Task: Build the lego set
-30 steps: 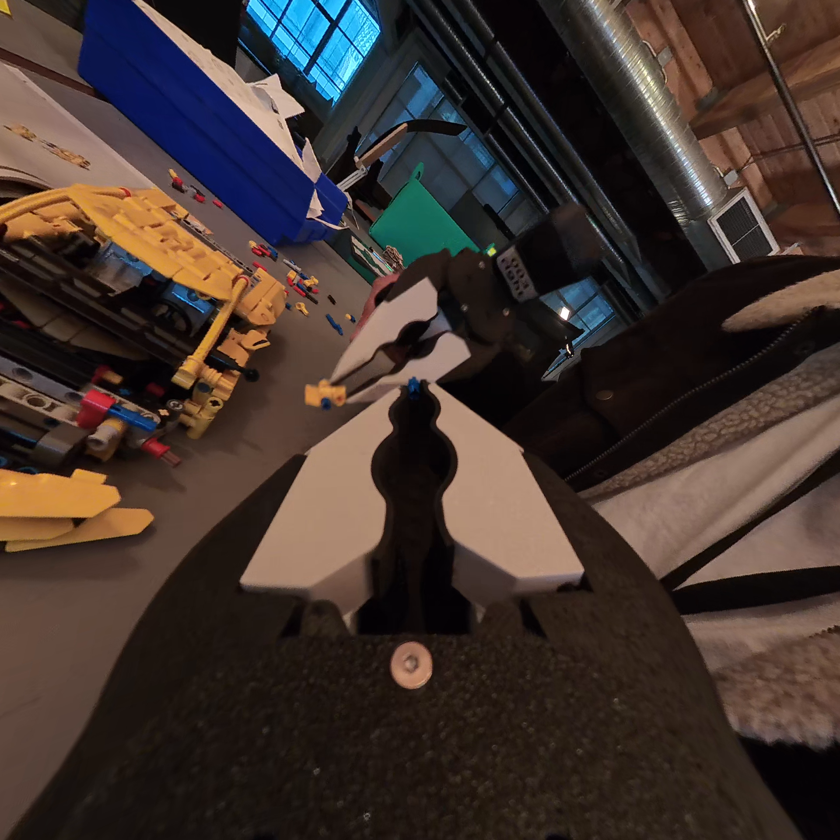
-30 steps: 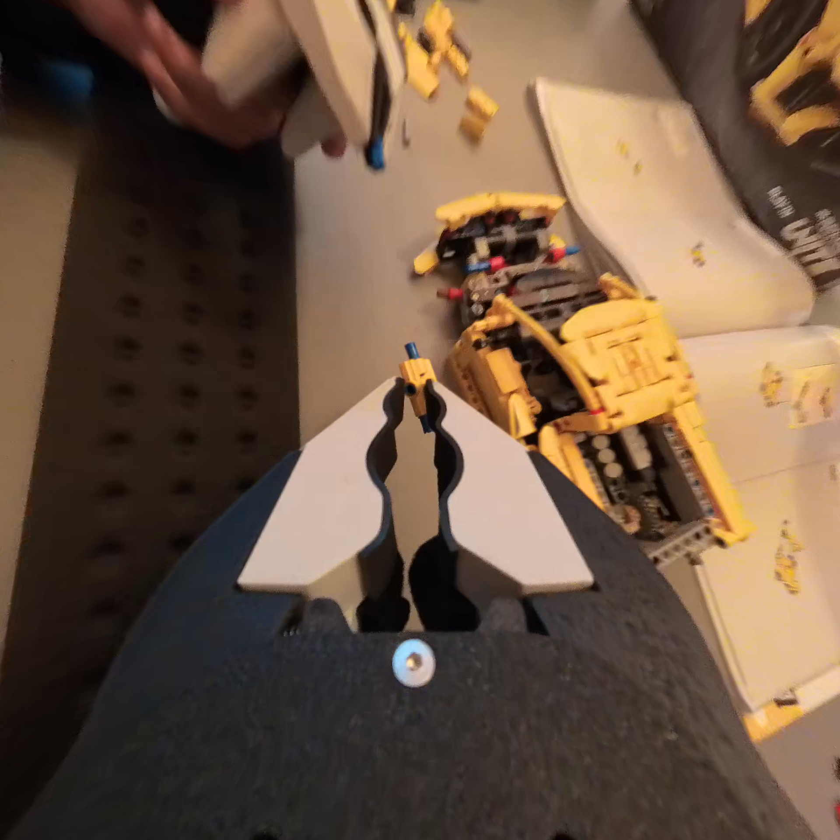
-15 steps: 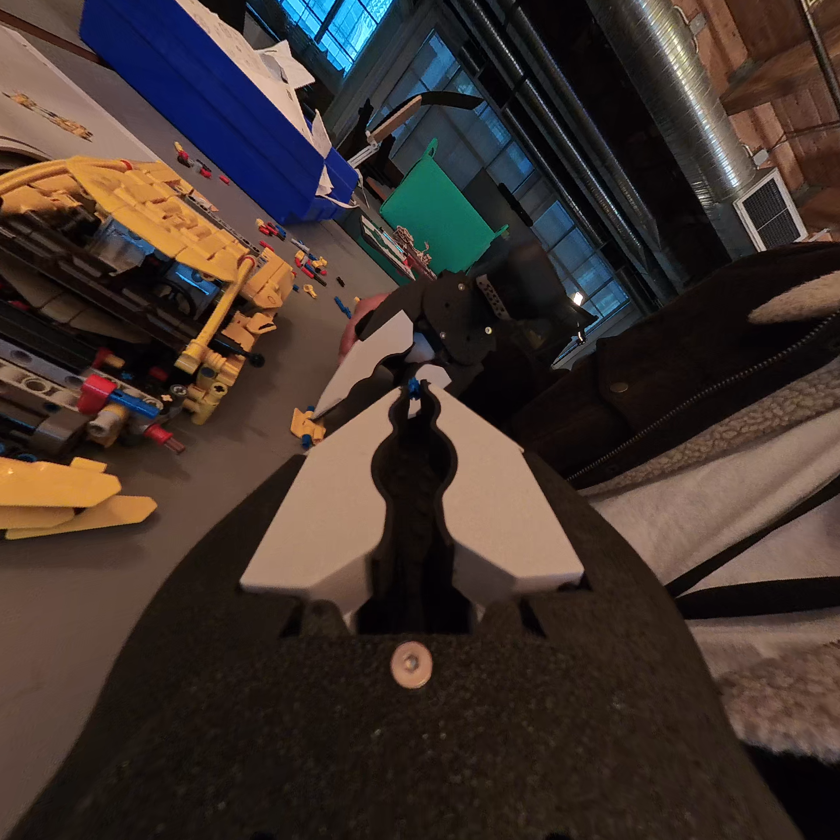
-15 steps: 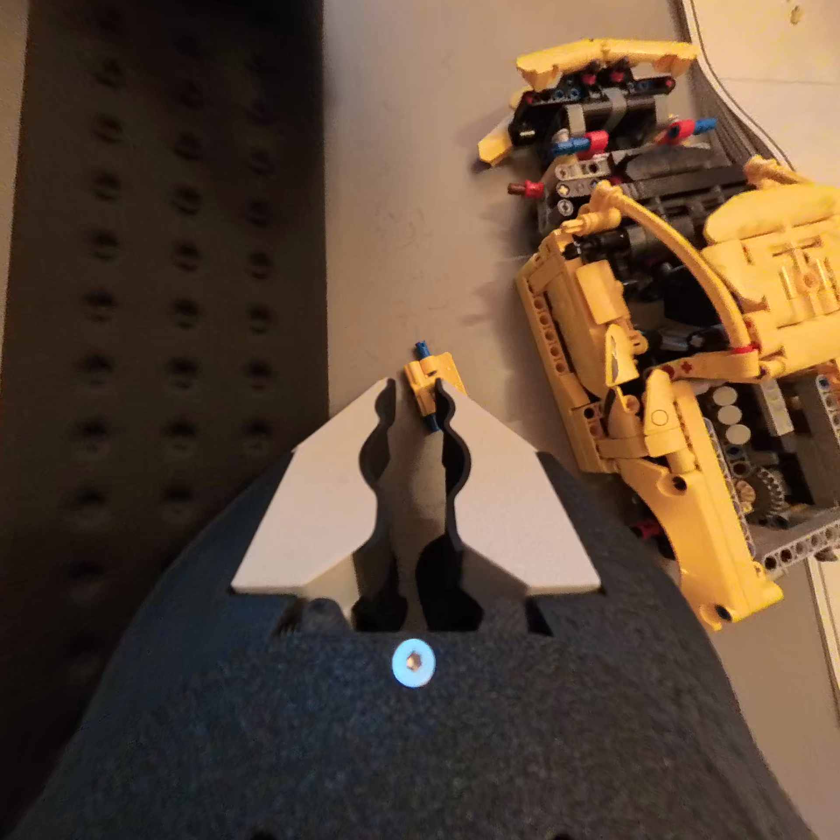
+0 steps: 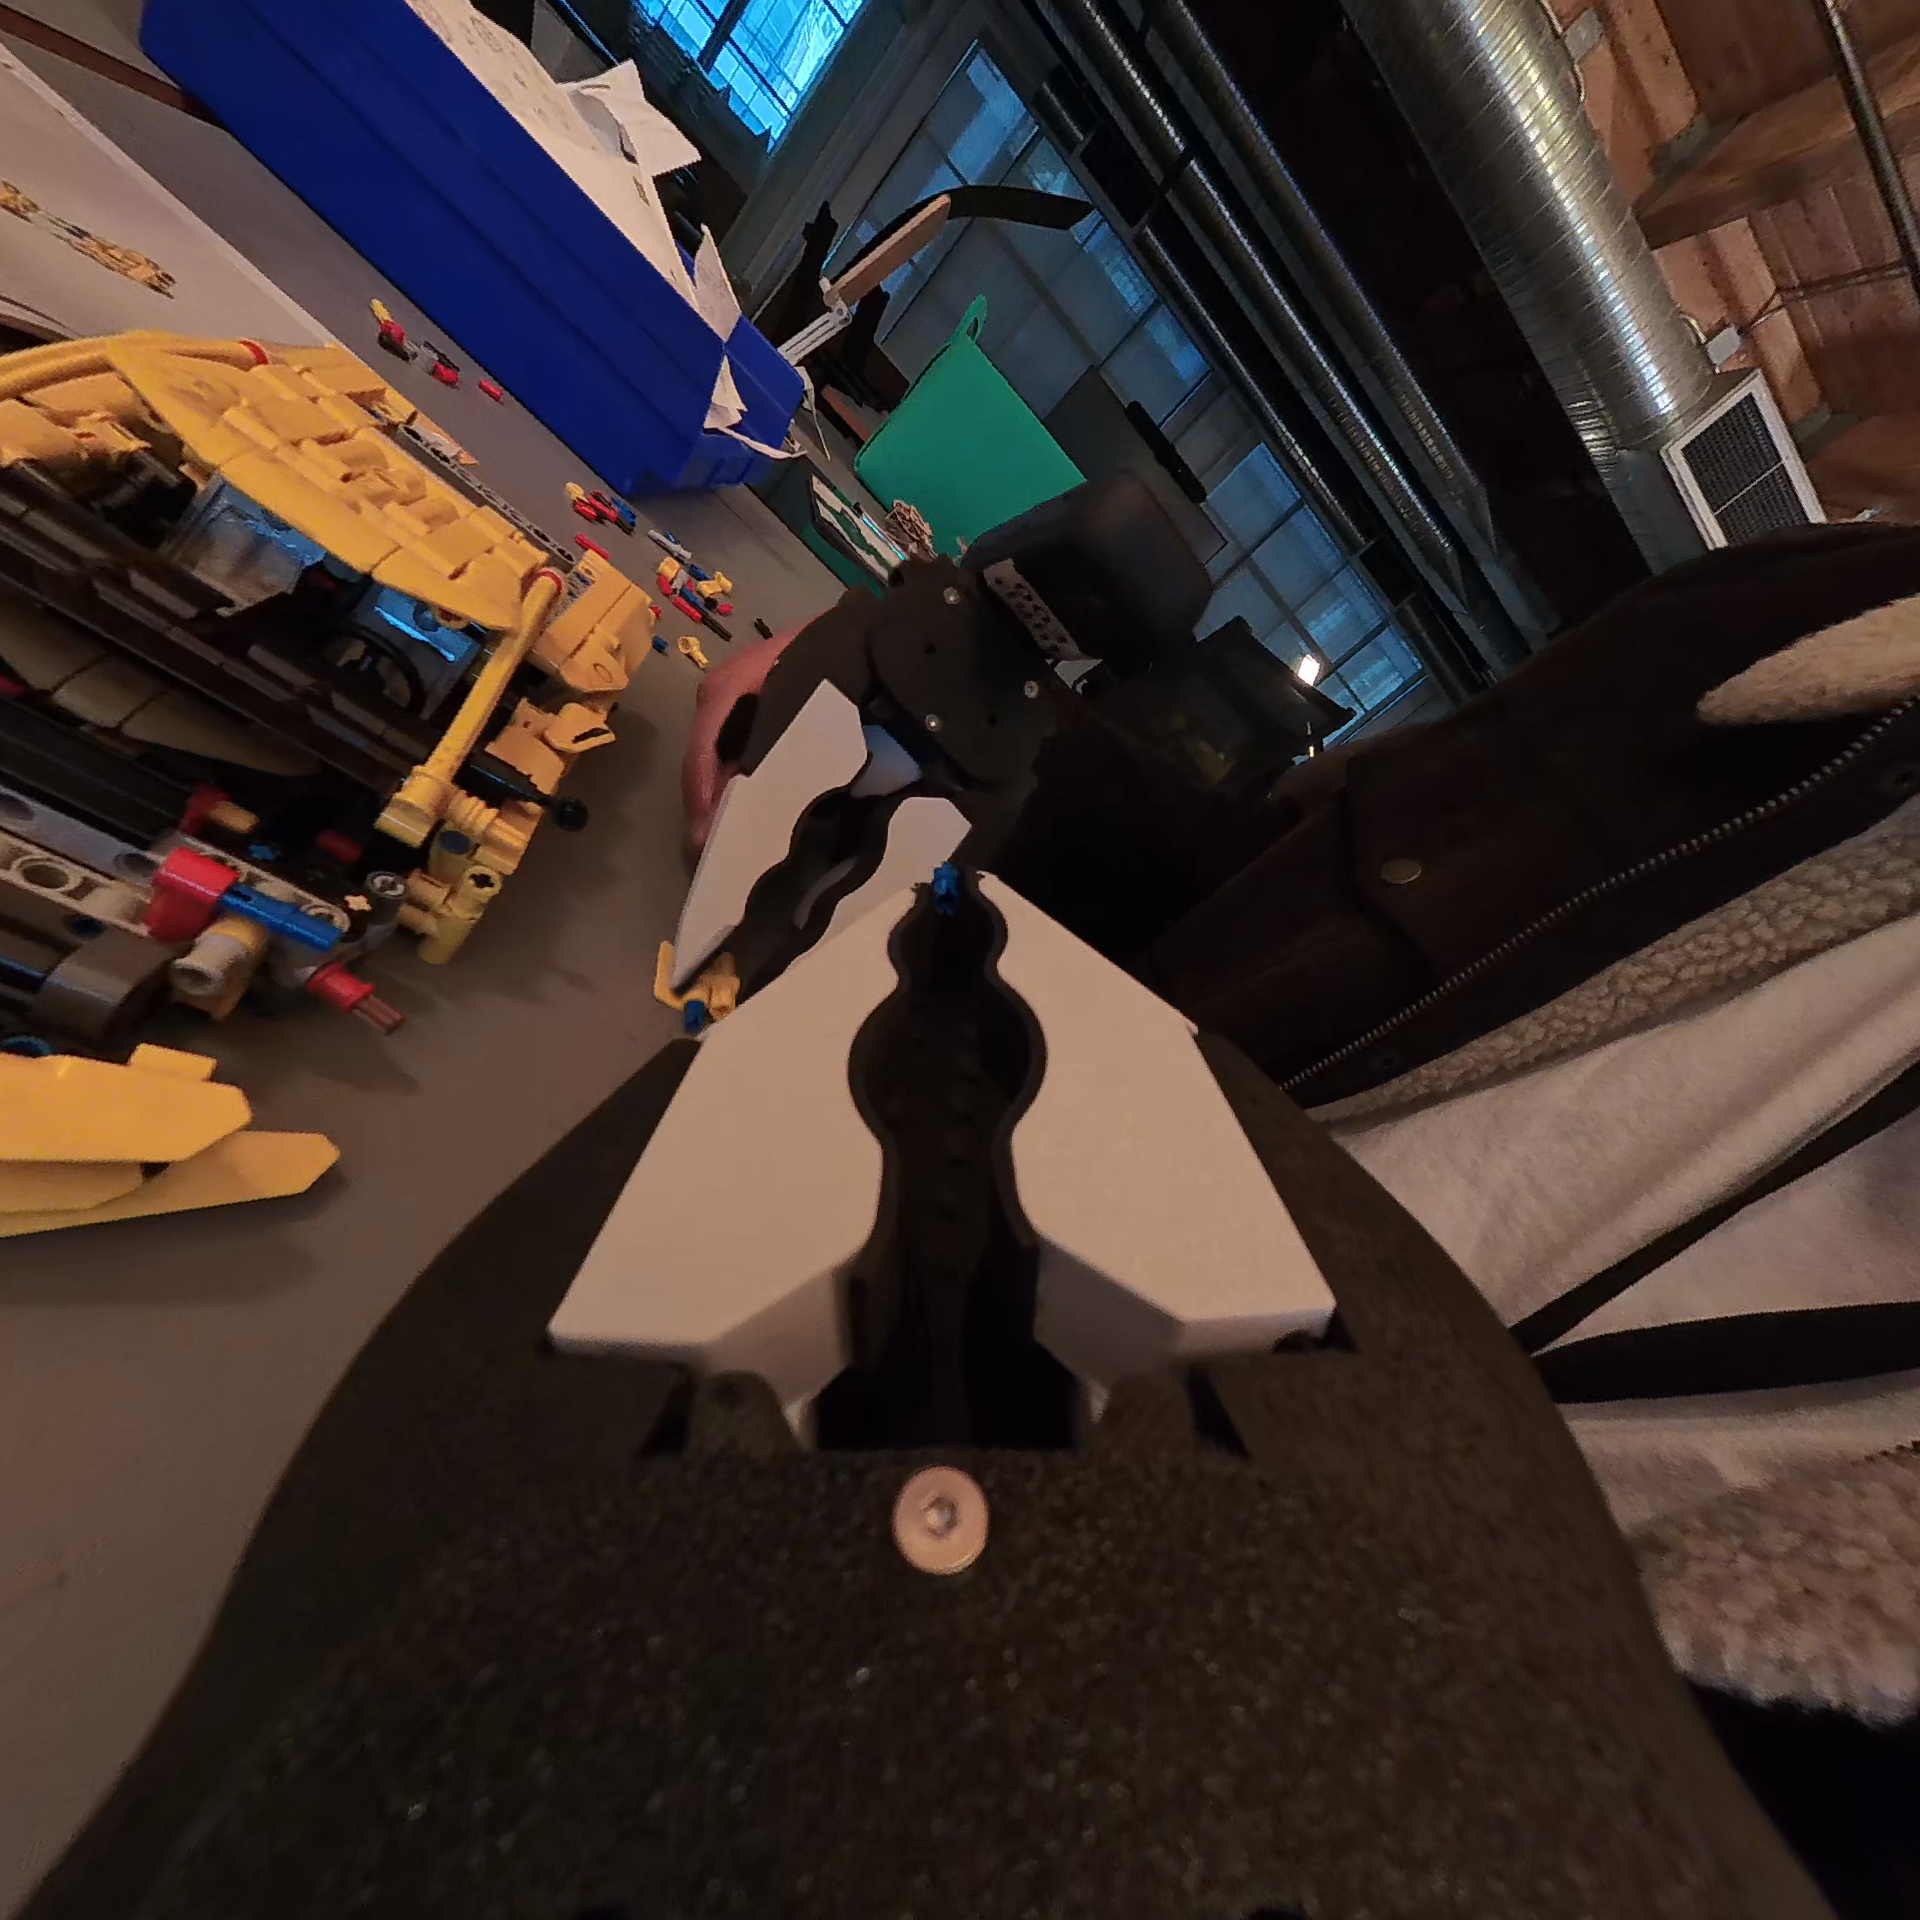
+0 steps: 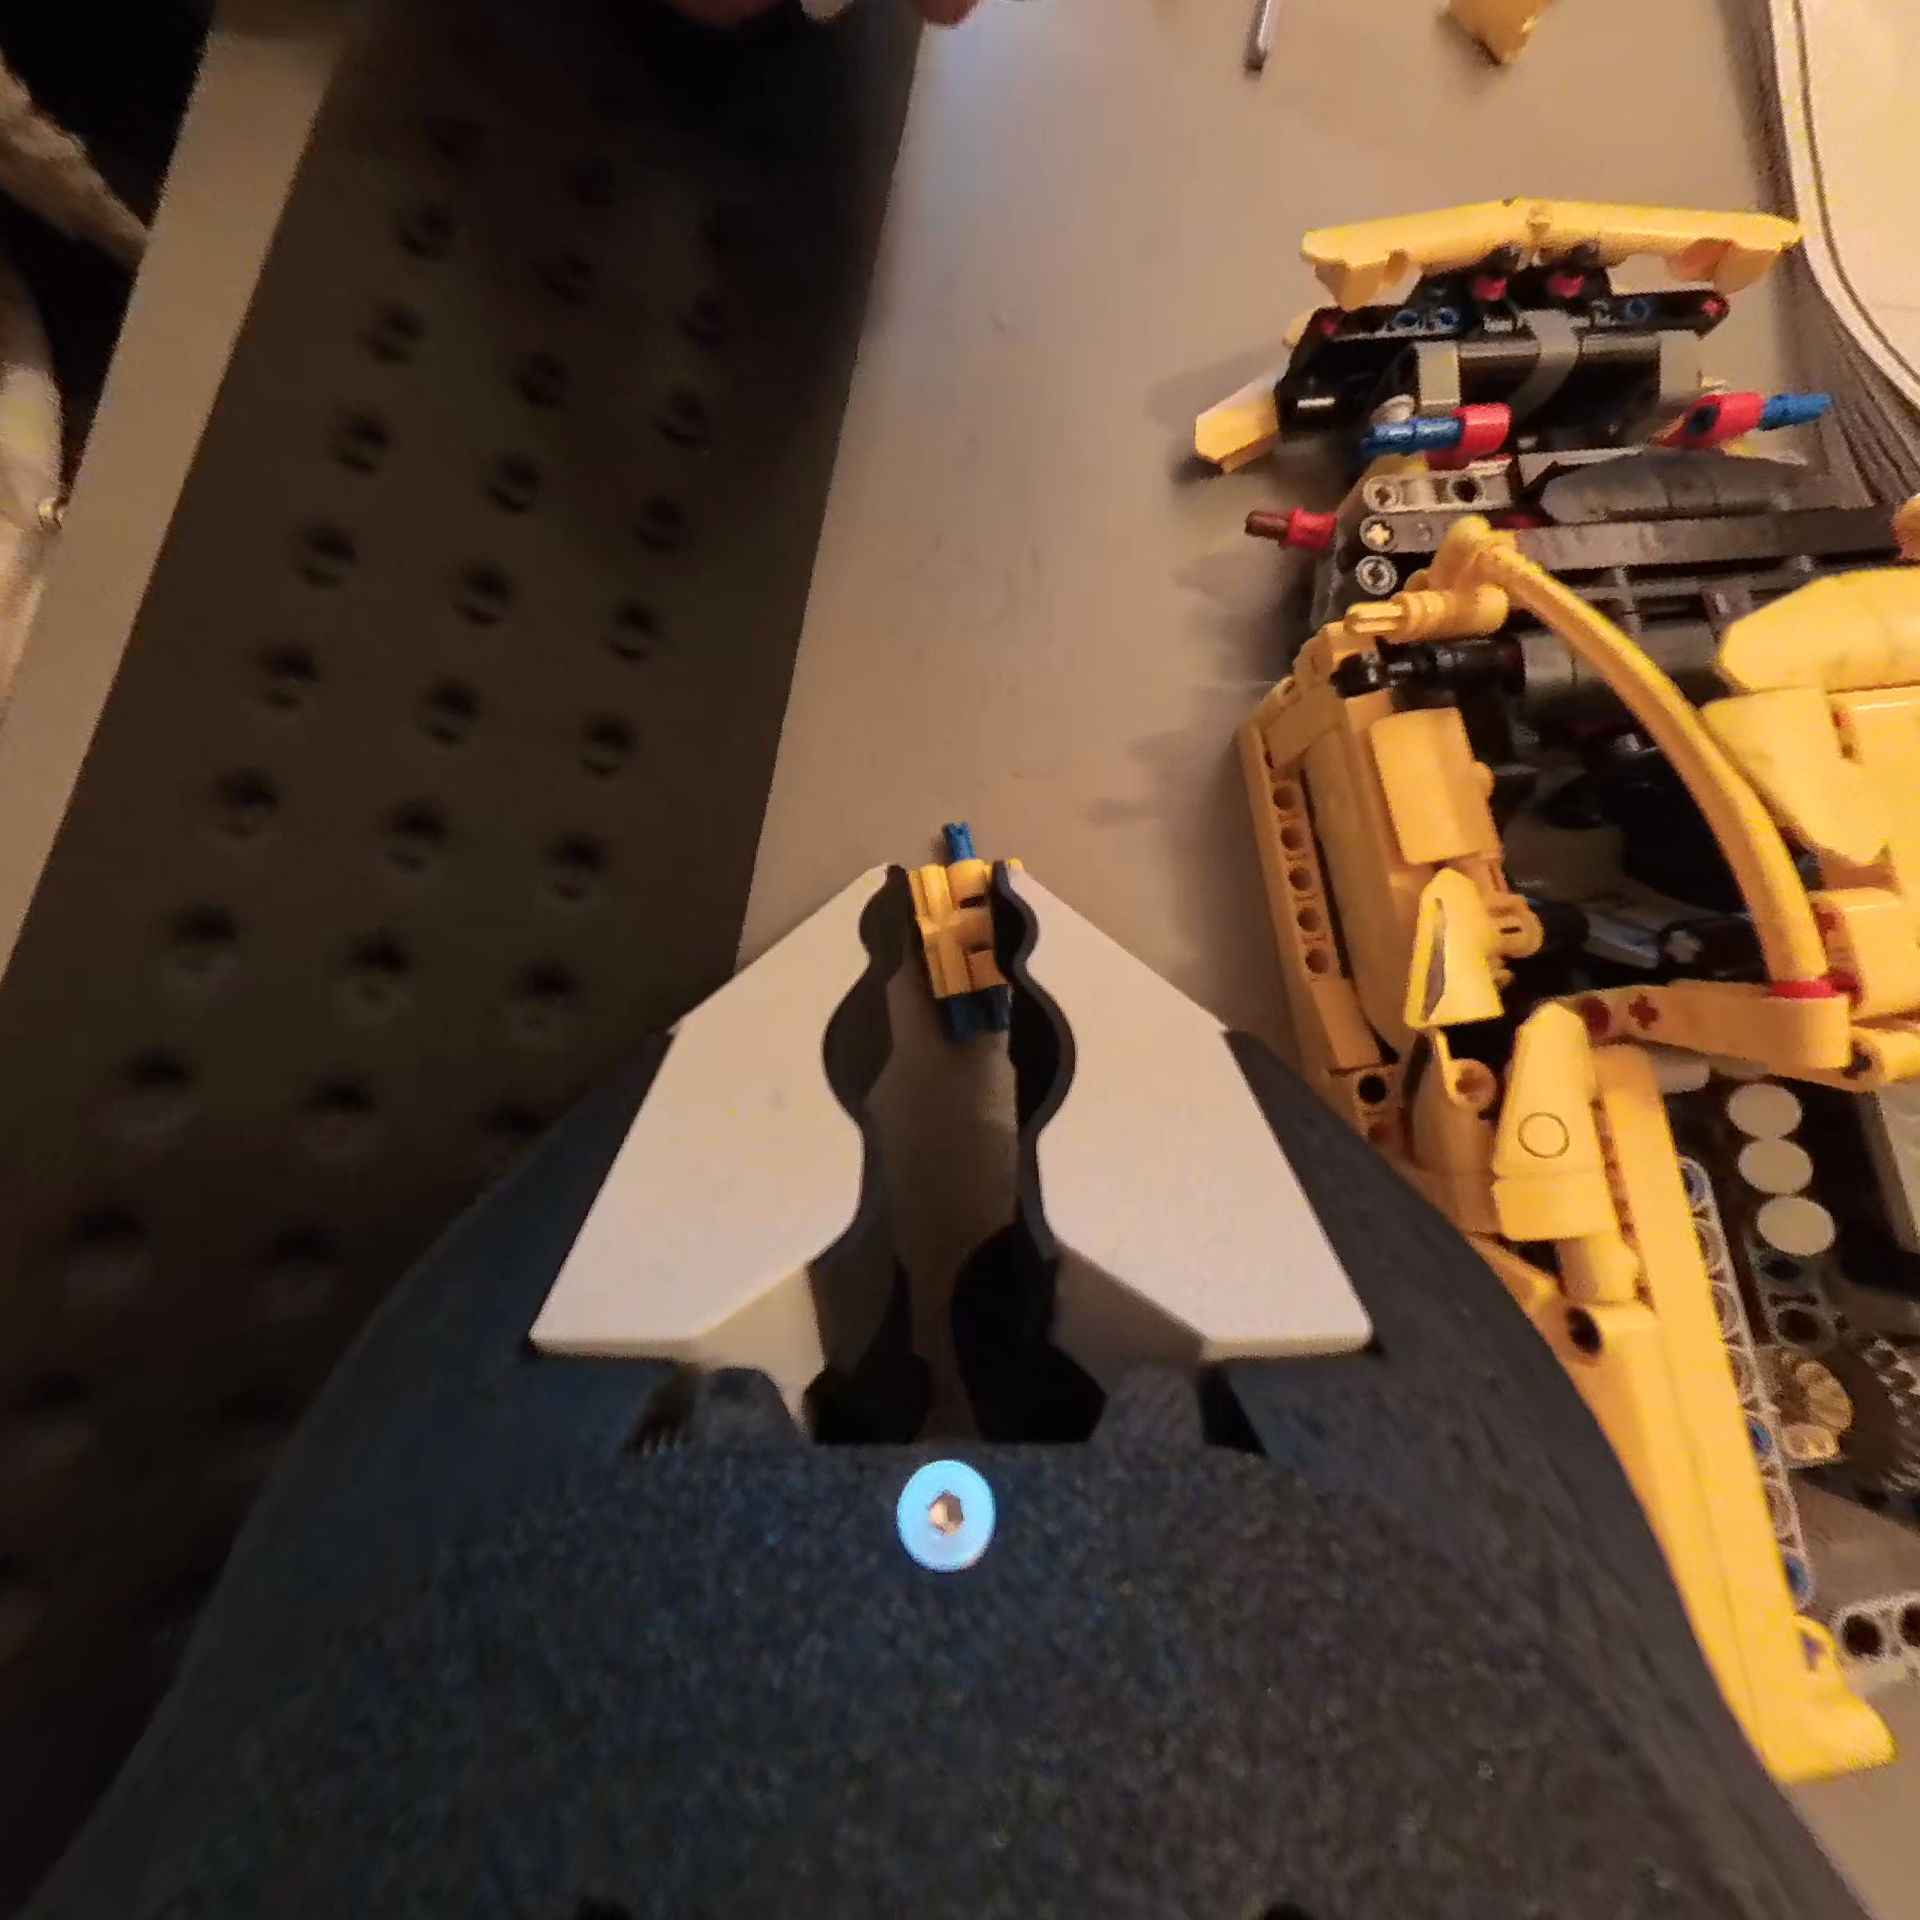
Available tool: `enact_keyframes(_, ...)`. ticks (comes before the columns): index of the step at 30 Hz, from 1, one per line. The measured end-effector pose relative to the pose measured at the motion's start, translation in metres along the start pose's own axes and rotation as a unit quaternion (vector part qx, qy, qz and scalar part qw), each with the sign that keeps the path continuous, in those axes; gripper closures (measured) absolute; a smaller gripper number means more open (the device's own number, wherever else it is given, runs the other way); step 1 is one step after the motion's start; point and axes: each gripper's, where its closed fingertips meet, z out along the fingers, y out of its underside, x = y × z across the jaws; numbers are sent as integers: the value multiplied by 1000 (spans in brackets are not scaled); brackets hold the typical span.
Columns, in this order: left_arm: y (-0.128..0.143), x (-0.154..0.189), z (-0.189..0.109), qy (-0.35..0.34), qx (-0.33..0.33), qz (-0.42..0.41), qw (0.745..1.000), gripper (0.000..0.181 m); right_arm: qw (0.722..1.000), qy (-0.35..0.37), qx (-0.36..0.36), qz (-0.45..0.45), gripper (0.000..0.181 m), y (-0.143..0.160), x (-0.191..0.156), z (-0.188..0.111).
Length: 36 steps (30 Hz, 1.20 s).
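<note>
The small yellow connector with blue pins [image 6: 958, 940], which I carried raised a second ago, now sits low over the desk [image 6: 1039, 520] beside the yellow model [image 6: 1558, 1039], clamped in my right gripper [image 6: 951, 883], while my left gripper [image 5: 940, 899] pinches a blue pin [image 5: 943, 885], ready for insertion.

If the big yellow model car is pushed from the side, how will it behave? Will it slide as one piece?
The yellow model car looks heavy for a toy, dense with beams and gears, so it would probably slide, not tip. The thin yellow hose arching over it would likely flex. The front bumper section seems only partly joined, so it may shift or detach.
</note>
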Motion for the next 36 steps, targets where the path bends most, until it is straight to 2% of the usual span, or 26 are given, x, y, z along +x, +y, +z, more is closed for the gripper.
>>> enact_keyframes(3, -1, -1, -1, -1, 4, -3, 1000, 177, 1000, -5, 5, 22, 167, -2, 2, 0)
enact_keyframes(5, -4, -3, -2, -3, 14, -11, 1000, 177, 999, 40, 24, 21, 168, -11, 13, -4)
enact_keyframes(9, -11, -5, -7, -5, 38, -18, 999, 177, 984, 134, 119, 1, 168, -72, 27, -35)
enact_keyframes(14, -11, -6, -6, -10, 36, -14, 999, 177, 970, 201, 128, -42, 168, -105, 21, -35)
enact_keyframes(22, -8, -4, -4, -4, 26, -18, 999, 177, 958, 249, 99, -107, 169, -108, 22, -33)
enact_keyframes(28, -8, -6, -6, 1, 29, -32, 999, 177, 957, 246, 106, -114, 168, -109, 21, -36)
enact_keyframes(36, -7, -10, -5, -2, 22, -55, 998, 177, 940, 286, 70, -172, 169, -108, 24, -36)
